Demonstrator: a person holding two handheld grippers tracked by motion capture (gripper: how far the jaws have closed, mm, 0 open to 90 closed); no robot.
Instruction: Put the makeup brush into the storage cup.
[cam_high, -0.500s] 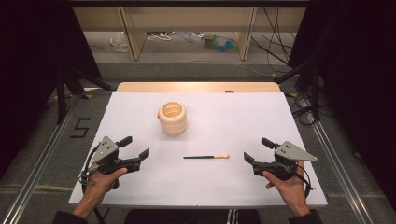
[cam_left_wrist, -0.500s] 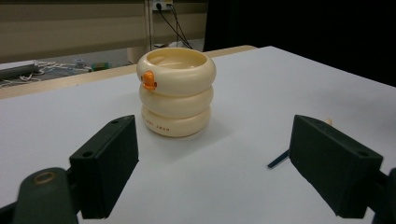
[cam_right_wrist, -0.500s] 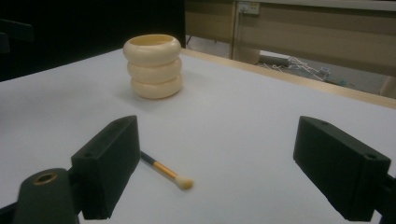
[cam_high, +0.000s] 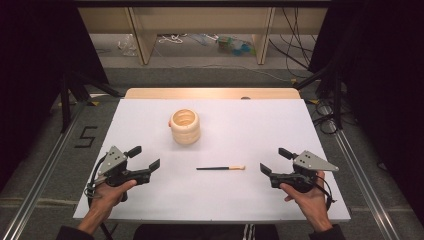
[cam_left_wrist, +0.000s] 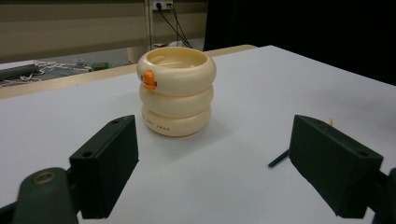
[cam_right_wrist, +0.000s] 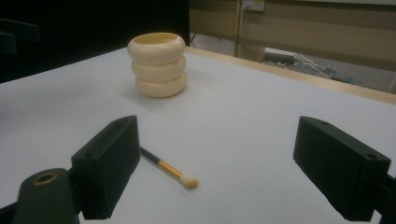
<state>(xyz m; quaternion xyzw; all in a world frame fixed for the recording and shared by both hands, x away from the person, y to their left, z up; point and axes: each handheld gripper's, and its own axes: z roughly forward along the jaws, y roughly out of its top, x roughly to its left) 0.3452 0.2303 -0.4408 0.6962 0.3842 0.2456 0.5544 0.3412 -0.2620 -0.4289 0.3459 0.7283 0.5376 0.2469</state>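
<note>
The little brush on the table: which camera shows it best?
The right gripper view: the brush lies close, dark handle and pale tip clear. The high view shows its whole length but small. In the left gripper view just the handle's end peeks out.

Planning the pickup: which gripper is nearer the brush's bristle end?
The right gripper: the brush points its pale bristles toward it, its dark handle toward the left gripper.

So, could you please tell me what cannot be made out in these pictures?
- Brush: in the left gripper view, most of it is hidden behind that gripper's own jaw.
- Small print low on the cream holder: too small to read.
- Holder's inside: its bottom is hidden by its rim.
</note>
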